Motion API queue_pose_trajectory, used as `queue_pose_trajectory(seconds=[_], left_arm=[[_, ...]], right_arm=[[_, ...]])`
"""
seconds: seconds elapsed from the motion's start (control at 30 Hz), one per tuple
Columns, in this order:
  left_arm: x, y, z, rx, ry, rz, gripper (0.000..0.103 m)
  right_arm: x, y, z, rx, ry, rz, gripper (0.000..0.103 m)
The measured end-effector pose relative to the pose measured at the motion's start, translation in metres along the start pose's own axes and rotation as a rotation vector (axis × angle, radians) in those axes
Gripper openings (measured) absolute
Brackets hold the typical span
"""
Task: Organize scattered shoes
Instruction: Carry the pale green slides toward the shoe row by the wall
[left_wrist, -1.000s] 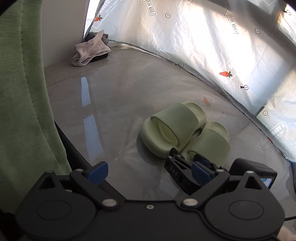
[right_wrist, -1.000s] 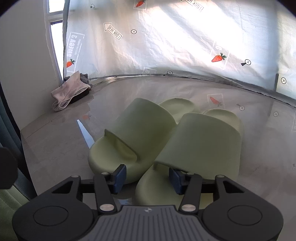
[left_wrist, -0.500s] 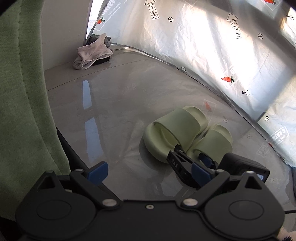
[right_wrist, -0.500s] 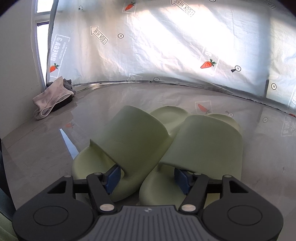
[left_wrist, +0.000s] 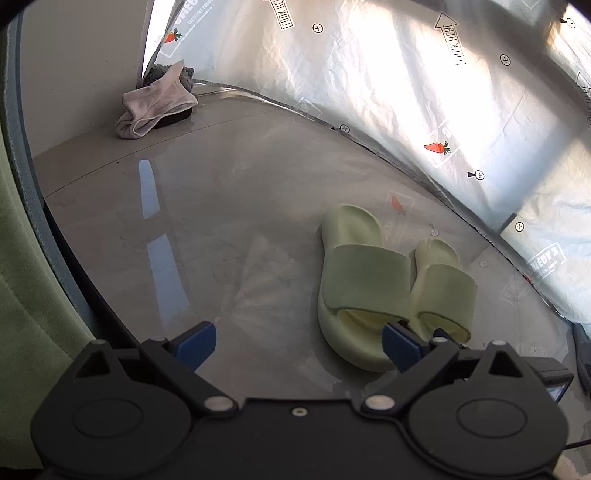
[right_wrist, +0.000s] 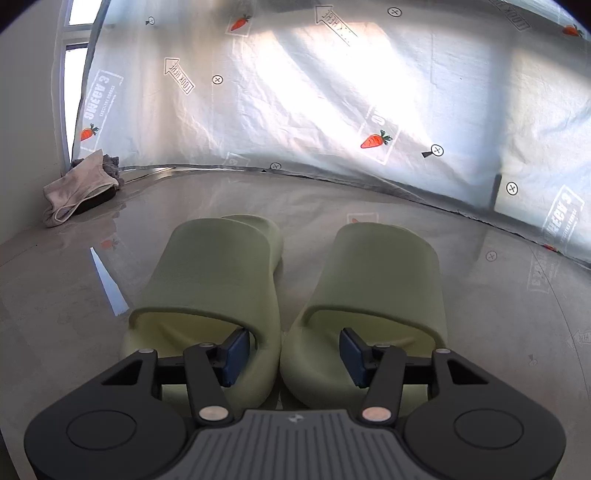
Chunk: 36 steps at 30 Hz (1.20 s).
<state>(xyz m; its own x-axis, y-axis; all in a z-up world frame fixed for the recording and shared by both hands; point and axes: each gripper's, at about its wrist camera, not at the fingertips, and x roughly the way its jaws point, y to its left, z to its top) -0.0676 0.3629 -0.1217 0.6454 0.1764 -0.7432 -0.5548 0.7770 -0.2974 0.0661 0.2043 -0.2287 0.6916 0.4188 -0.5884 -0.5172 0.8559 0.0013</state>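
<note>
Two green slippers (right_wrist: 288, 295) side by side, parallel, toes toward foil wall (right_wrist: 332, 92).

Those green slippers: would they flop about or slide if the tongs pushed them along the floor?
The green slippers look thick and moulded, with bands that hold an arch, so they probably stay stiff. They look like foam, so likely light. The floor is glossy and mirrors the light, so a nudge would probably slide them, not tip them.

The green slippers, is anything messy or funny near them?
The two green slippers sit neatly side by side. The odd bit is a crumpled pale cloth heaped over something dark on the floor, off in the corner.
</note>
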Motion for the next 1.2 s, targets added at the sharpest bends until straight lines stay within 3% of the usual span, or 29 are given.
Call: queue_pose_trajectory(seconds=[0.2, 0.53, 0.73, 1.2], left_arm=[[0.007, -0.006, 0.002, 0.02, 0.015, -0.015, 0.098], [0.012, -0.006, 0.003, 0.039, 0.032, -0.016, 0.098], [0.012, 0.0, 0.004, 0.035, 0.038, -0.008, 0.098], [0.016, -0.007, 0.006, 0.063, 0.054, -0.02, 0.098]], right_arm=[[0.007, 0.008, 0.004, -0.031, 0.006, -0.012, 0.066], [0.037, 0.018, 0.022, 0.103, 0.035, -0.11, 0.068], [0.046, 0.011, 0.024, 0.089, 0.006, -0.131, 0.068], [0.035, -0.003, 0.016, -0.112, -0.09, -0.023, 0.027]])
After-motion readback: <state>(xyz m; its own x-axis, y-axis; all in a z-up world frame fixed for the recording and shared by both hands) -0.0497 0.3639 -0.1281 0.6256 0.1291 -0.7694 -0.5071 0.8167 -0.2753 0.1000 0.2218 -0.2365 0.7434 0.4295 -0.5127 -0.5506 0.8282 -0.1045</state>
